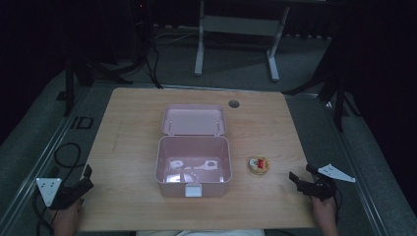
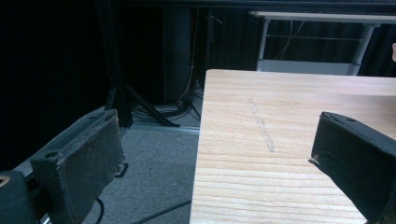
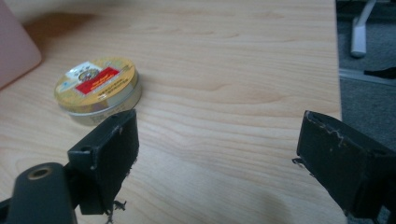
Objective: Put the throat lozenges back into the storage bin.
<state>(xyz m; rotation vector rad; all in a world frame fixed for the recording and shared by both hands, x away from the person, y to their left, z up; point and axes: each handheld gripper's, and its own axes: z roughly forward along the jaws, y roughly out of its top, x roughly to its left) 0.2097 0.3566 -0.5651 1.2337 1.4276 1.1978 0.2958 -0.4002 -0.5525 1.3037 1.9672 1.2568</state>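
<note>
Parked, unclenched and empty, at table (image 1: 128,147) corners: left gripper (image 1: 84,181) at seven o'clock, right gripper (image 1: 298,180) at five, beside round tin (image 1: 258,164) and open pink box (image 1: 193,164), seemingly awaiting loading.

The bench (image 1: 128,147) is a light wooden top with rounded corners, a small round grey hole (image 1: 233,103) near its far edge and a faint grey streak (image 2: 261,126) on its left part. A pink box (image 1: 193,167) stands on it at the middle with its lid (image 1: 193,119) thrown back flat behind it and a white latch (image 1: 193,190) on its near wall. Just to the right of the box, apart from it, lies a round flat tin (image 3: 98,88) with a gold lid and a red label.
</note>
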